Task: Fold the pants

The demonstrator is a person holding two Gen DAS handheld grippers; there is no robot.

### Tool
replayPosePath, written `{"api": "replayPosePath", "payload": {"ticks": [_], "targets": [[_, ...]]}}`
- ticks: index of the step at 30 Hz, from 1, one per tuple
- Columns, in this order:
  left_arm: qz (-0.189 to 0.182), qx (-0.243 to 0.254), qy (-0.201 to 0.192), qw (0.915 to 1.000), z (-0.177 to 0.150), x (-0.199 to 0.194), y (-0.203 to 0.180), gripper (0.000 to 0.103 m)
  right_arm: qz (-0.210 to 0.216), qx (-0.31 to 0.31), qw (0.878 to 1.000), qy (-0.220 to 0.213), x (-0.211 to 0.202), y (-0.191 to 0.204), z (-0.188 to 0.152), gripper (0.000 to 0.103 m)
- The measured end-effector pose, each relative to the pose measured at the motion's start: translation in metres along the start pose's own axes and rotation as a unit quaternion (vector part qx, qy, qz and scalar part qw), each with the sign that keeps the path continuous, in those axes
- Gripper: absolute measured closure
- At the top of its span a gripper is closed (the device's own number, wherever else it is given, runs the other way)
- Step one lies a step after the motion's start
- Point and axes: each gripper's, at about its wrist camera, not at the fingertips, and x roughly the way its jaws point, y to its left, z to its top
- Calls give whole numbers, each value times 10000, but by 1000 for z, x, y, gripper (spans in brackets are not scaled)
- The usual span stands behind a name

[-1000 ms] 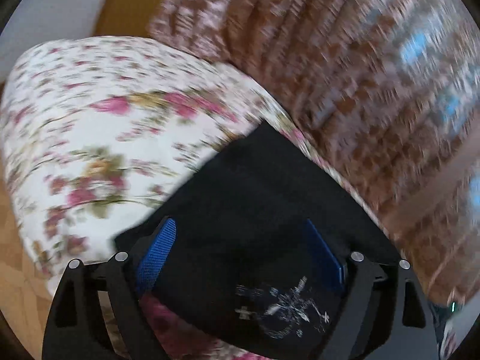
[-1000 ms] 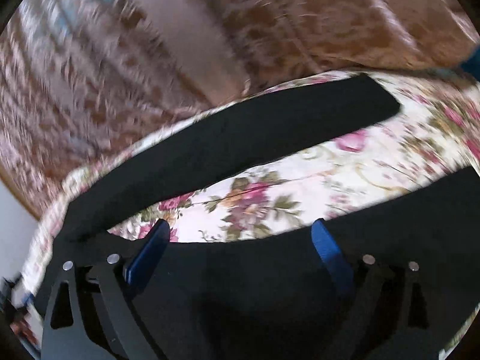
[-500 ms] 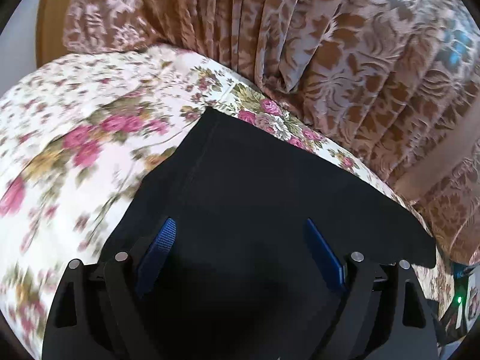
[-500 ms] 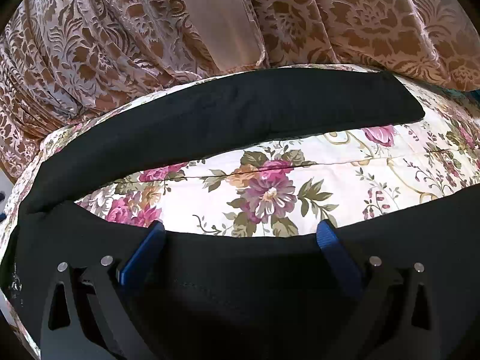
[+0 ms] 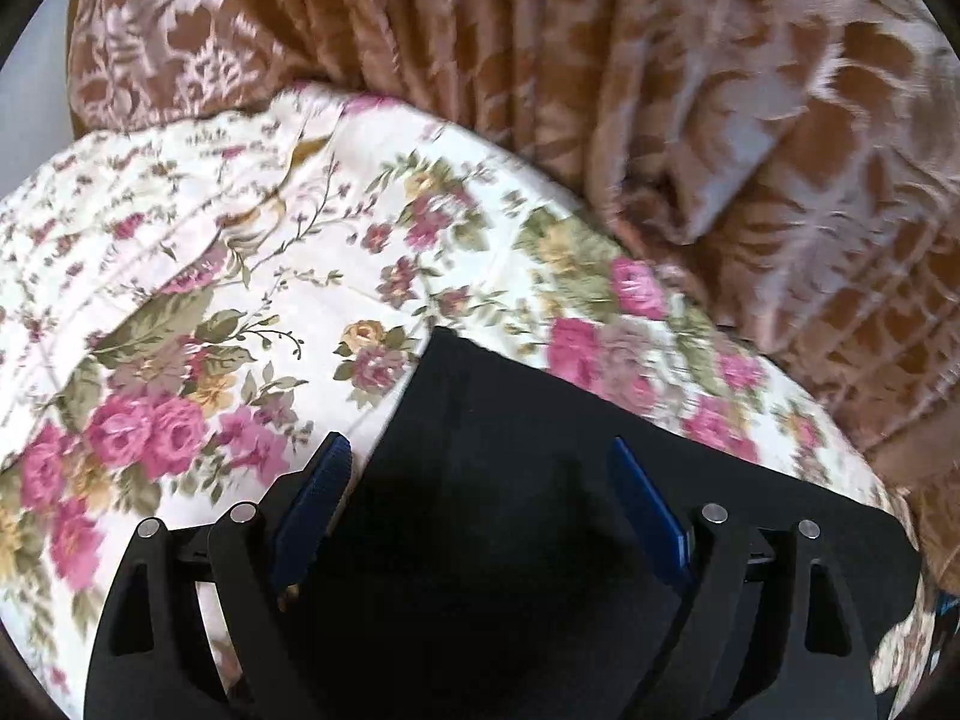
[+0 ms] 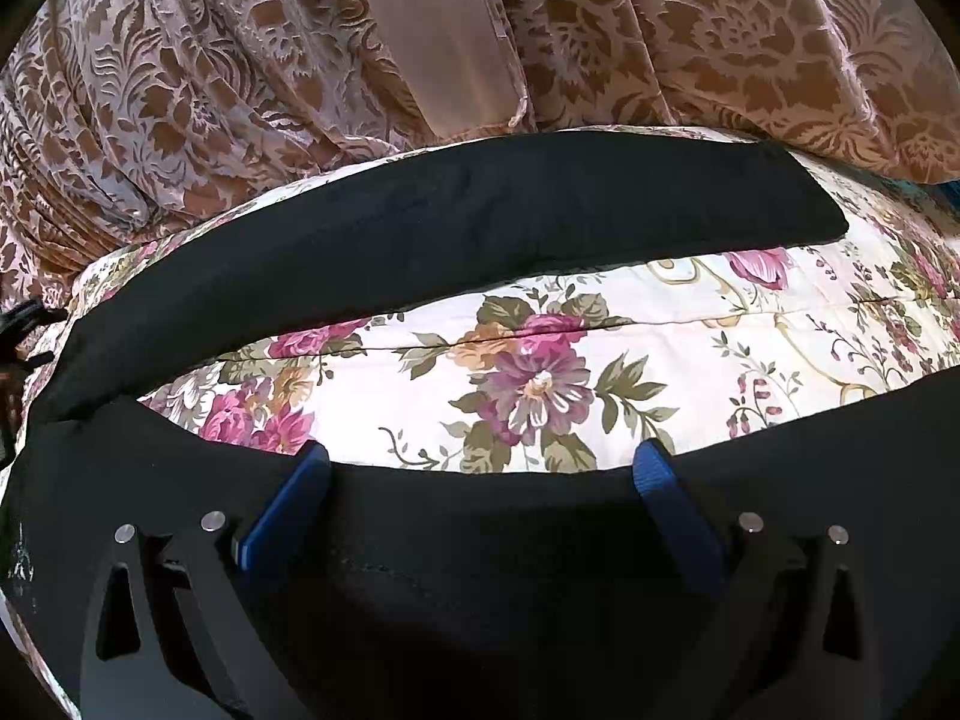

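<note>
Left gripper (image 5: 477,468): jaws spread wide, nothing clamped. Two blue pads, the left one (image 5: 315,495) over the floral sheet (image 5: 180,300) right at the fabric's edge, the right one over black cloth. Below and between them is one pair of black pants (image 5: 510,540), lying flat on the sheet. From this camera I see one corner of the fabric pointing away from me, with its straight edge running off to the right toward the curtain (image 5: 750,150).

Right gripper (image 6: 486,474): also open, not holding anything. Two blue pads, both tips (image 6: 654,468) sitting at the near leg's far edge, where black fabric meets the sheet (image 6: 660,324). Can't tell if the pads touch the cloth or hover just above it.

Pants layout in the right wrist view: two legs, spread apart.
- Far leg (image 6: 480,222): one long black strip running left to right along the far side of the bed, its end on the right, close to the curtain (image 6: 720,30).
- Near leg (image 6: 540,570): under my gripper, fills the bottom of the view.
- They join at the left; a wedge of bare floral sheet lies between them.

One small whitish print (image 6: 18,552) on the black fabric at the far left edge, too small to read.

One curtain, brown floral pattern, hangs behind the bed in both views.
</note>
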Motion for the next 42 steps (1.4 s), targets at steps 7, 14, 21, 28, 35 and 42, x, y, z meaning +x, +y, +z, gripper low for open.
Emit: {"api": "replayPosePath", "payload": {"ticks": [7, 14, 21, 28, 35, 42], "targets": [[189, 242, -105, 9995, 0, 25, 6, 44, 3, 14, 10000, -7, 2, 0, 1, 2], [177, 331, -296, 9989, 1, 9, 3, 96, -19, 3, 10000, 1, 2, -1, 1, 2], [-290, 94, -951, 9950, -8, -42, -1, 97, -16, 16, 10000, -4, 2, 0, 1, 2], [-1029, -83, -1460, 9839, -41, -113, -1, 99, -16, 17, 10000, -4, 2, 0, 1, 2], [-1400, -317, -1508, 9781, -95, -145, 10, 99, -13, 16, 10000, -5, 3, -1, 2, 2], [-1460, -676, -1516, 9753, -149, -154, 29, 99, -7, 28, 10000, -18, 2, 0, 1, 2]]}}
